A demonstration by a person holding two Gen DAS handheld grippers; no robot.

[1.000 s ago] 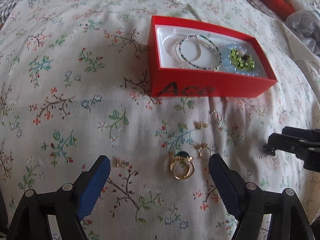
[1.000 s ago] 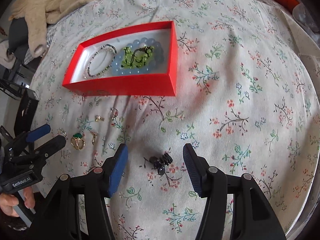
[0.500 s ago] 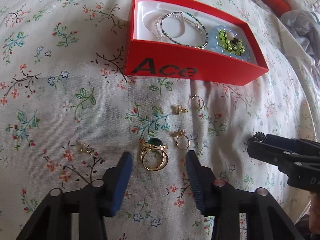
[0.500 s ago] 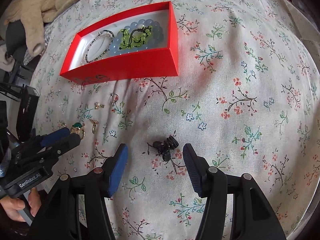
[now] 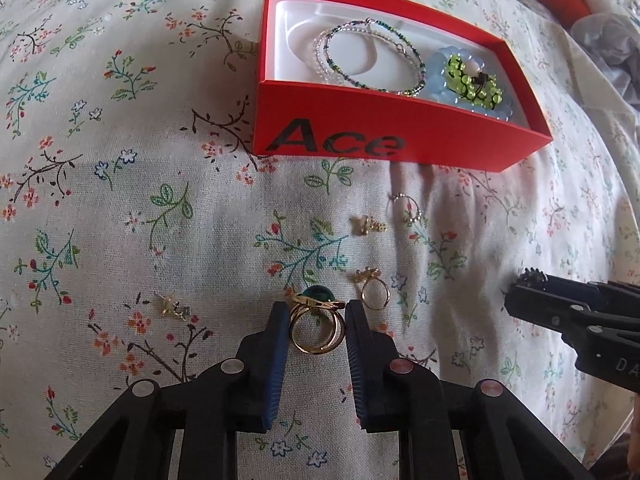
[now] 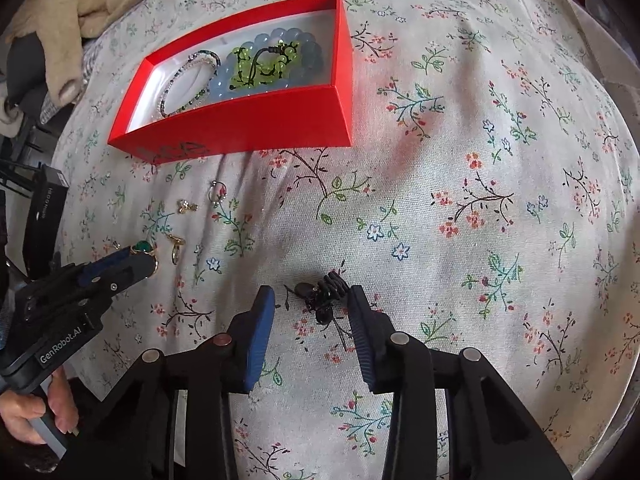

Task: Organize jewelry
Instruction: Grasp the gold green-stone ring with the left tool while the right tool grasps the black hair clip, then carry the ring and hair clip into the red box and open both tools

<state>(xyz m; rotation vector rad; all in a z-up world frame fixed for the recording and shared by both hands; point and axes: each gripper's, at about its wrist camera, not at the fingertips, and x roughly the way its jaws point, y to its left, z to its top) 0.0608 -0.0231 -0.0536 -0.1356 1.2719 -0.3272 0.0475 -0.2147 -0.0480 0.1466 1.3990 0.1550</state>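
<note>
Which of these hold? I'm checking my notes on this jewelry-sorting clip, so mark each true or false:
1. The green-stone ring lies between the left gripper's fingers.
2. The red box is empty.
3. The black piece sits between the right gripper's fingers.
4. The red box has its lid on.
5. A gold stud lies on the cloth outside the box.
1. True: the green-stone ring is between the fingers of the closing left gripper.
2. False: the red box holds a beaded bracelet and green beads.
3. True: the black piece lies between the fingers of the closing right gripper.
4. False: it is open, with no lid.
5. True: a gold stud lies on the floral cloth.
</note>
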